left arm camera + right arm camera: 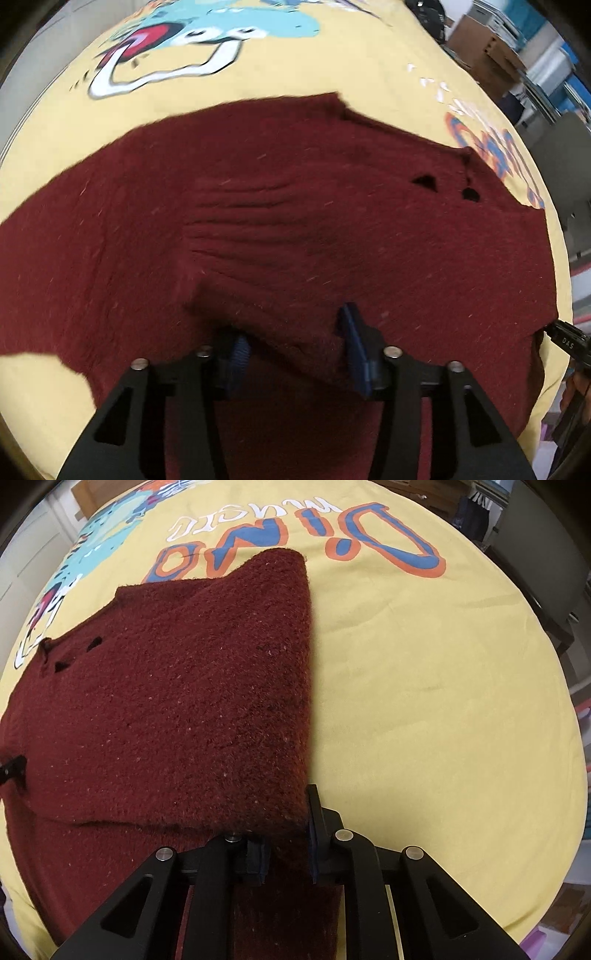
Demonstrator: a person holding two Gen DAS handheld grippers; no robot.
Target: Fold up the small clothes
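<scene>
A dark red knitted sweater lies on a yellow cloth with a cartoon print. My left gripper is shut on a raised fold of the sweater's near edge, with fabric bunched between its blue pads. In the right wrist view the sweater has its right side folded over, with a straight folded edge. My right gripper is shut on the near corner of that folded layer. The sweater has two small holes near its far left part.
The yellow cloth with "Dino" lettering covers the table. Cardboard boxes and shelving stand beyond the far right edge. A dark chair or cabinet stands at the right. The other gripper's tip shows at the edge.
</scene>
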